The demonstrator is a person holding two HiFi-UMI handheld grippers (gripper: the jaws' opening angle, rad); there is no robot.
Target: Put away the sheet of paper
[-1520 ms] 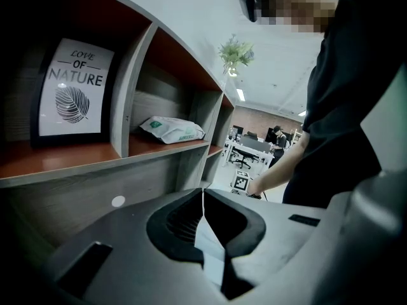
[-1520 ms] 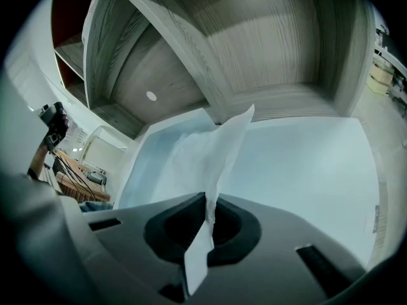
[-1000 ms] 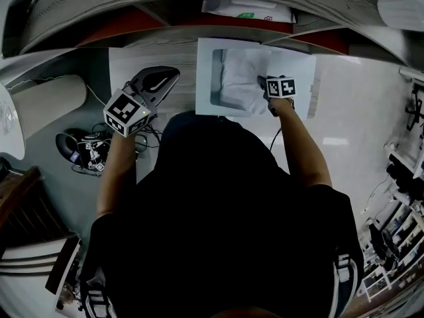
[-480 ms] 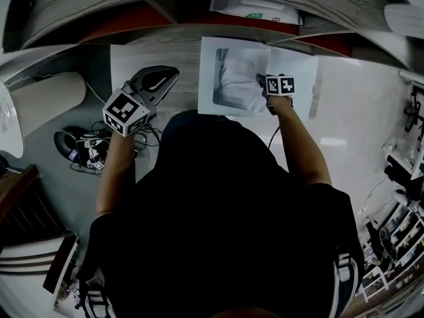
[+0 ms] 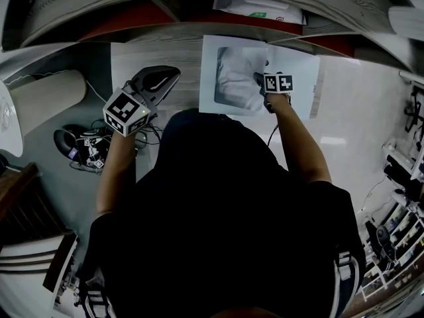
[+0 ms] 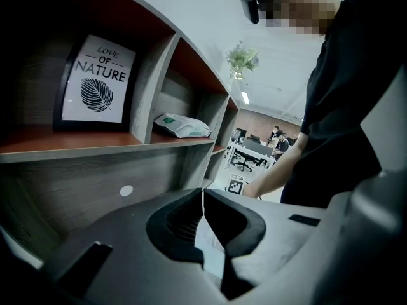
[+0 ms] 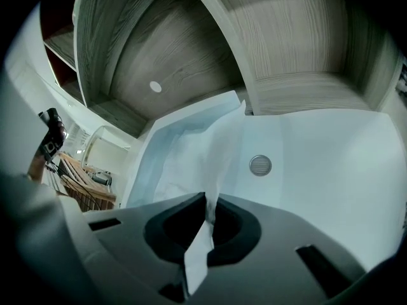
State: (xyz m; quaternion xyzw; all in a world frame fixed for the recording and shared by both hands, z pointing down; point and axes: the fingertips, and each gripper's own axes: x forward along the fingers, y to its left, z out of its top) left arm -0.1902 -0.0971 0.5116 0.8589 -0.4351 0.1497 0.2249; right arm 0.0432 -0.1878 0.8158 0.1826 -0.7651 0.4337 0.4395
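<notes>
Person in a dark top stands at the worktop [image 7: 331, 170], one gripper in each hand: two grippers.

Left gripper [image 6: 203, 192]: held off to the left, jaws together, tips meeting in a thin line. In the head view it sits left of the sheet, well apart from it.

Right gripper [image 7: 206, 202]: tilted down over the worktop, jaws clamped on one sheet [image 7: 216, 145]. A strip of it passes back through the jaws.

The sheet rises creased from the jaws and runs away toward the worktop's far edge. A paler flat layer lies under it on the left; cannot tell what that is. From the head view the sheet [image 5: 232, 78] lies just before the shelf [image 5: 165, 18], with the right gripper [image 5: 264, 83] on its right part.

One round grommet [image 7: 260, 165] in the worktop, right of the sheet.

On the shelf: one framed leaf print [image 6: 95, 81] and, in the next compartment, one white packet [image 6: 181, 126]. One small pale disc [image 6: 126, 190] on the panel below.
</notes>
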